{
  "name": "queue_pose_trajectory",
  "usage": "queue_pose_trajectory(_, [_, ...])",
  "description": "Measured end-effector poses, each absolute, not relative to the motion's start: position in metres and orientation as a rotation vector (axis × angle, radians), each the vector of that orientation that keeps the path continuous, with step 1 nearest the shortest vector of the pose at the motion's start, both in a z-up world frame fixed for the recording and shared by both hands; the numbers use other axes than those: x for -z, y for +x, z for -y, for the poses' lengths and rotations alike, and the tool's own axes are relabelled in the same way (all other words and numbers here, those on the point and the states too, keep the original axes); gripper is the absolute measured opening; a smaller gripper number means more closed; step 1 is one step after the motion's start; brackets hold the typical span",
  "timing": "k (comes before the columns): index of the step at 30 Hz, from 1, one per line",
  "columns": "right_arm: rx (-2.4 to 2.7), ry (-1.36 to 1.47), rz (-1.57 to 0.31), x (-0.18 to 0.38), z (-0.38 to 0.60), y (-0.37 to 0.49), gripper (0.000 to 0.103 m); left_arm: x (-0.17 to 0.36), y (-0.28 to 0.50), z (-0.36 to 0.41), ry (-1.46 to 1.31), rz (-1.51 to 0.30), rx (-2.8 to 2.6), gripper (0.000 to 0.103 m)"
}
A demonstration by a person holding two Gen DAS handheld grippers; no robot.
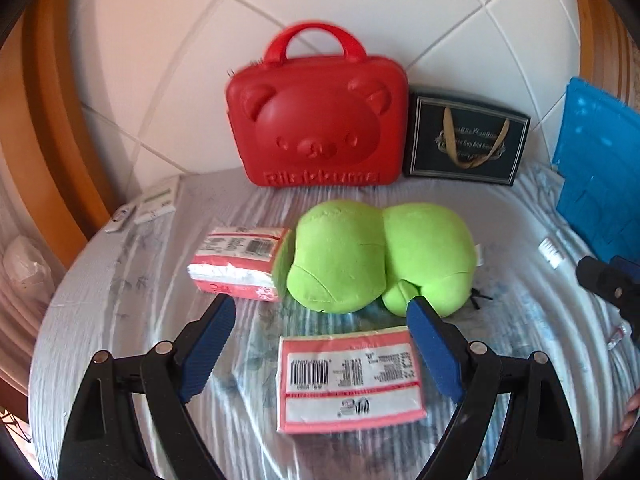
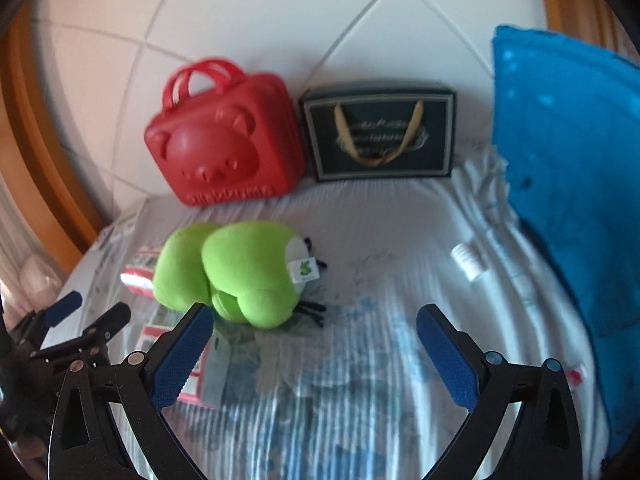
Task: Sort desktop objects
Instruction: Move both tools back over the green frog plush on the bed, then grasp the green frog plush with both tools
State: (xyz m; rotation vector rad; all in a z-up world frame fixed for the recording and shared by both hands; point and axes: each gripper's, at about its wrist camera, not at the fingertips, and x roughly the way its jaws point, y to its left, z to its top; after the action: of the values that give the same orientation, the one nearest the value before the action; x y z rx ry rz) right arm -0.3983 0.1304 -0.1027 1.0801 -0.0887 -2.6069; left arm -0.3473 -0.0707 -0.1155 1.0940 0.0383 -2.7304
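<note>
The green plush toy [image 1: 380, 256] is lying in the middle of the worktop [image 1: 120, 280], which is wearing a wrinkled clear cover over a pale printed cloth. One pink tissue pack [image 1: 240, 264] is touching the toy's left side, and a second tissue pack [image 1: 350, 380] is lying flat just in front of the toy, barcode label facing up. Behind the toy, a red bear-face case [image 1: 320, 120] is standing upright against the white tiled wall [image 1: 360, 4], with a dark gift bag [image 1: 466, 138] standing just to its right. A blue mat [image 1: 600, 168] is leaning up well to the right of the toy. A small white ridged piece [image 2: 466, 261], possibly a cap, though the blur is making that hard to tell, is lying between the toy and the mat.

The left tongs [image 1: 322, 308] are hanging wide open, holding nothing, with the flat tissue pack sitting between the blue pads [image 1: 208, 344]. The right tongs [image 2: 316, 320] are also spread open and empty, hovering to the right of the toy, the left pad [image 2: 180, 356] just in front of it.
</note>
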Motion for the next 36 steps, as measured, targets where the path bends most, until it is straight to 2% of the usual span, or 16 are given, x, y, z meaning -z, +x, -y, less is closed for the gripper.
queue_pose_trajectory(9, [2.472,1.327,0.029,0.17,-0.08,-0.472,0.103,0.178,-0.432,0.079,1.344,0.046,2.673,0.088])
queue_pose_trajectory(12, [2.405,1.378,0.022,0.187,-0.067,-0.49,0.103,0.187,-0.447,0.081,1.39,0.017,2.66,0.089])
queue_pose_trajectory(15, [2.346,1.434,0.11,0.201,-0.067,-0.506,0.102,0.192,-0.458,0.089,1.436,-0.057,2.653,0.088])
queue_pose_trajectory(16, [2.331,1.438,0.122,0.203,-0.067,-0.509,0.092,0.193,-0.46,0.091,1.451,-0.09,2.674,0.086])
queue_pose_trajectory(17, [2.31,1.431,0.125,0.204,-0.066,-0.511,0.066,0.193,-0.461,0.09,1.461,-0.111,2.71,0.077])
queue_pose_trajectory(18, [2.295,1.424,0.12,0.203,-0.063,-0.511,0.056,0.193,-0.462,0.086,1.453,-0.092,2.723,0.071])
queue_pose_trajectory(21, [2.322,1.394,0.017,0.196,-0.055,-0.503,0.049,0.188,-0.459,0.071,1.398,0.007,2.739,0.059])
queue_pose_trajectory(24, [2.337,1.352,0.039,0.186,-0.065,-0.491,0.045,0.177,-0.448,0.074,1.359,-0.064,2.769,0.054])
queue_pose_trajectory(36, [2.455,1.049,0.017,0.1,-0.109,-0.419,0.039,0.091,-0.38,0.039,1.073,0.004,2.894,0.053])
